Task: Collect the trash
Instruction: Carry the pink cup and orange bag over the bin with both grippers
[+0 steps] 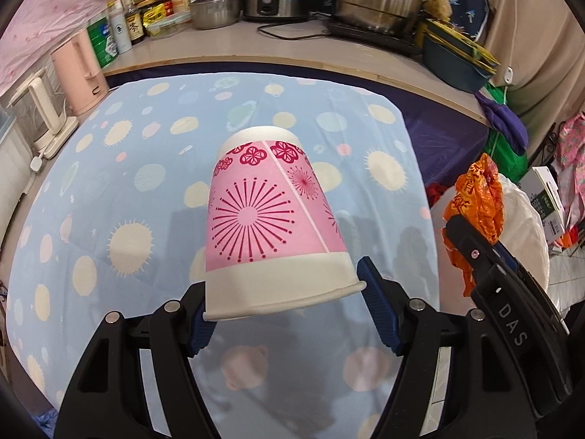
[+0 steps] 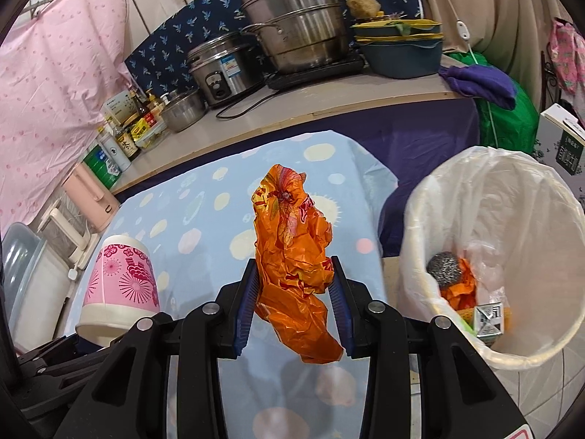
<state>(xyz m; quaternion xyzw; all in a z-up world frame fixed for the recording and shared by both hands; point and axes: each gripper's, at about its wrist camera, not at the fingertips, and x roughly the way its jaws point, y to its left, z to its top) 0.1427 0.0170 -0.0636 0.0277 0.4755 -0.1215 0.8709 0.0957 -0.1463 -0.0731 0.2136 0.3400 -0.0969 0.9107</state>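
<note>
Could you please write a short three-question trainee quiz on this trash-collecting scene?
1. True or false: the left gripper holds the pink paper cup by its rim end.
2. What does the right gripper hold? A) steel scourer B) orange plastic bag C) carton
3. Fill in: the white-lined bin stands to the ___ of the orange plastic bag in the right wrist view.

Key: 1 true; 2 B; 3 right.

Cup's (image 1: 274,216) open mouth faces away, inside unseen; left rim hides behind a finger pad (image 1: 197,325); bin's (image 2: 548,201) right rim cut by frame edge, its carton (image 2: 490,320) print too small to read; worktop (image 1: 226,51) bottle labels illegible.
</note>
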